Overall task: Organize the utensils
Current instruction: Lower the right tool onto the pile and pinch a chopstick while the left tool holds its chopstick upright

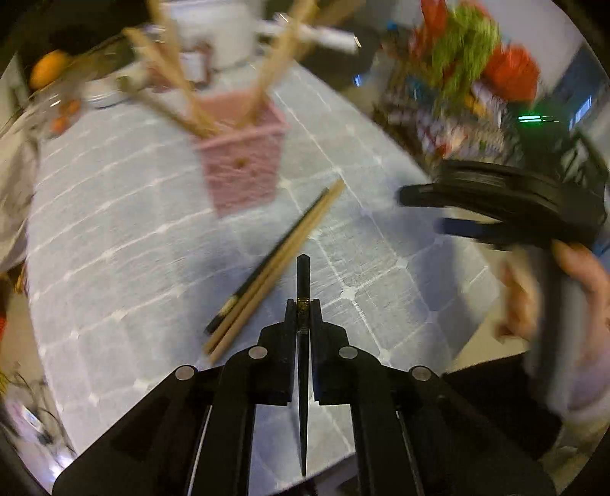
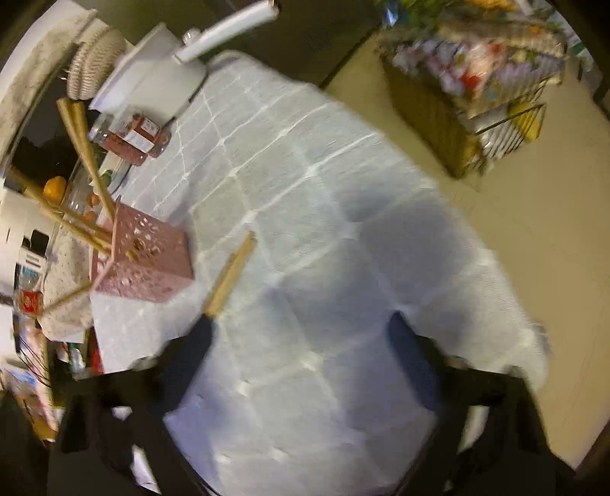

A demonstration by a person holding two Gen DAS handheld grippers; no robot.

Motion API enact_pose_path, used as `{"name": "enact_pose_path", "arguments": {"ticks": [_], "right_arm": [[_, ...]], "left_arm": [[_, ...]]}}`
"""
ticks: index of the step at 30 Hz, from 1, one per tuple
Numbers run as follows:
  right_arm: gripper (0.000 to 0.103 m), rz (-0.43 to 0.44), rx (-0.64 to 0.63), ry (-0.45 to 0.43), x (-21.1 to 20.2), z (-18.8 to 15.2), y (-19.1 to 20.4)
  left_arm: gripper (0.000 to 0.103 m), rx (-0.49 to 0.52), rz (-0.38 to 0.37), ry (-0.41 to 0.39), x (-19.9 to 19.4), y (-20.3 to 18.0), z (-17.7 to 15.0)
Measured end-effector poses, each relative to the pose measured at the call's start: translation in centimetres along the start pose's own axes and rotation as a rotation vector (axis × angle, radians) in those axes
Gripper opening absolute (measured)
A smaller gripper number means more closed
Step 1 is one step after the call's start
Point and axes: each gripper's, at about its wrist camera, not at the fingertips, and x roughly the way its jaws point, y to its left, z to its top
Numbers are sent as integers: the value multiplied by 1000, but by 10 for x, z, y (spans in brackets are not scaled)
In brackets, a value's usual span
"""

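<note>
- In the left wrist view, the left gripper (image 1: 304, 305) filled the bottom centre, its jaws clamped on a black chopstick (image 1: 303, 374) that ran straight up between them, its blunt end poking just past the tips.
- Just left of those tips, three more chopsticks (image 1: 267, 272) lay on the cloth (image 1: 114, 229) in a bundle, slanting toward the upper right: two tan, one dark.
- At the right edge of that view a hand (image 1: 583, 290) gripped the right gripper (image 1: 427, 211), seen side-on and blurred.
- Farther up, left of centre, a pink holder (image 1: 244, 168) stood on the cloth with several tan sticks (image 1: 179, 87) fanning out of it.
- Beyond it, at the top, sat a white pot (image 1: 225, 30); an orange (image 1: 47, 68) showed at upper left, and a cluttered rack (image 1: 457, 95) at upper right, all blurred.
- In the right wrist view, the right gripper (image 2: 301, 332) had its jaws apart over bare cloth (image 2: 305, 229), nothing between them.
- The tan chopsticks (image 2: 230, 272) lay just above the left finger (image 2: 190, 355).
- The holder (image 2: 148, 263) sat at middle left, near the chopsticks but apart from them.
- A jar (image 2: 129, 137) lay at upper left, the pot (image 2: 152, 80) behind it.
</note>
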Motion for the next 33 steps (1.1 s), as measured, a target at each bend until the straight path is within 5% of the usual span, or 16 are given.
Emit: {"name": "enact_pose_path", "arguments": {"ticks": [1,4,18,26,33], "right_arm": [[48,-3,36,54,14,8,5],[30,-12,99,127,36,18,13],[29,-112,141,140,66,31,45],[28,-248,41,133,72,28,67],[11,-221,23,151,65,14,54]], "left_arm": [[6,-18,2,-23,-6,5,-4],[6,-59,-14,-88,-23,14,-13],[6,-65,-94,-206,-68,35,-23],[6,-80,-100,-230,-78,41,-26],[6,-87,-93,-242,-84,44,-29]]}}
